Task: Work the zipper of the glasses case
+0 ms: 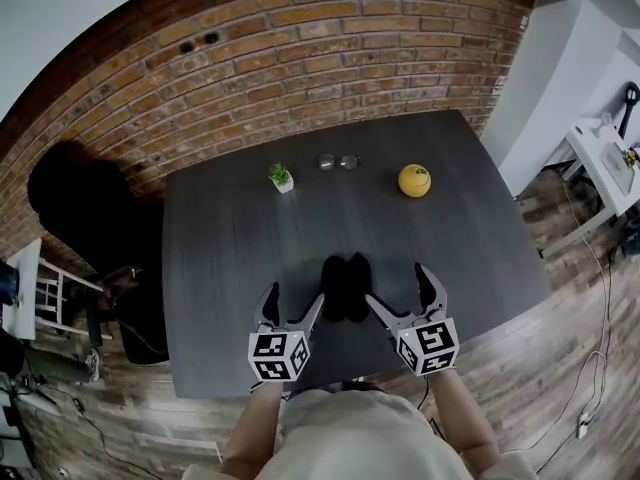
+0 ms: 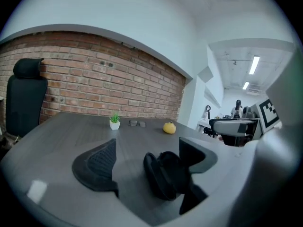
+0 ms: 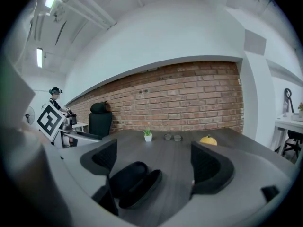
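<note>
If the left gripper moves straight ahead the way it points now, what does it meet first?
Most likely the black glasses case, lying on the table just ahead between the open jaws of the left gripper, nearer its right jaw. It might only graze it; depth is hard to judge.

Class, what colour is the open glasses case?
The open glasses case is black; clearest in the head view.

The glasses case is black, the table grey wood-grain, the wall red brick.
</note>
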The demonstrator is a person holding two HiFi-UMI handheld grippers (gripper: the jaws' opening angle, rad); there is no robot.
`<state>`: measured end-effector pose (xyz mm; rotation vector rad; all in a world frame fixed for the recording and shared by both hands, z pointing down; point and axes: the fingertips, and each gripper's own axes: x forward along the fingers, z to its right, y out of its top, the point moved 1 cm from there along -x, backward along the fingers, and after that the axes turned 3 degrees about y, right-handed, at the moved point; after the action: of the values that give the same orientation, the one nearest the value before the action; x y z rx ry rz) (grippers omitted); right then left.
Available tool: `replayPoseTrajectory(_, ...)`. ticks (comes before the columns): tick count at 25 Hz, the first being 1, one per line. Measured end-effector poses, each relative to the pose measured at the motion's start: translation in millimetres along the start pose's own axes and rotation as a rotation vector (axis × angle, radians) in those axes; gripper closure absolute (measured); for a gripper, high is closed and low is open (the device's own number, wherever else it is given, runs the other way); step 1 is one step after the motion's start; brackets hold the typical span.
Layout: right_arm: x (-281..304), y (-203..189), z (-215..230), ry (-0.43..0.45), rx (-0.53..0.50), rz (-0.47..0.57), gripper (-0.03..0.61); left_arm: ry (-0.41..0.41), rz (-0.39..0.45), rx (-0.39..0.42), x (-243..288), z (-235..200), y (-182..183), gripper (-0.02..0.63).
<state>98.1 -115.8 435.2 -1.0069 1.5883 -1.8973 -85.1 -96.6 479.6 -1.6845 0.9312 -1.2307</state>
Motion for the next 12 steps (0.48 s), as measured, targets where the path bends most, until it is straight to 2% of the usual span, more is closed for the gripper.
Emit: replayPoseTrajectory(12, 29, -84, 34, -0.056, 0.020, -0.200, 0.120, 0.049, -0.265, 0.044, 57, -49, -82, 0.204)
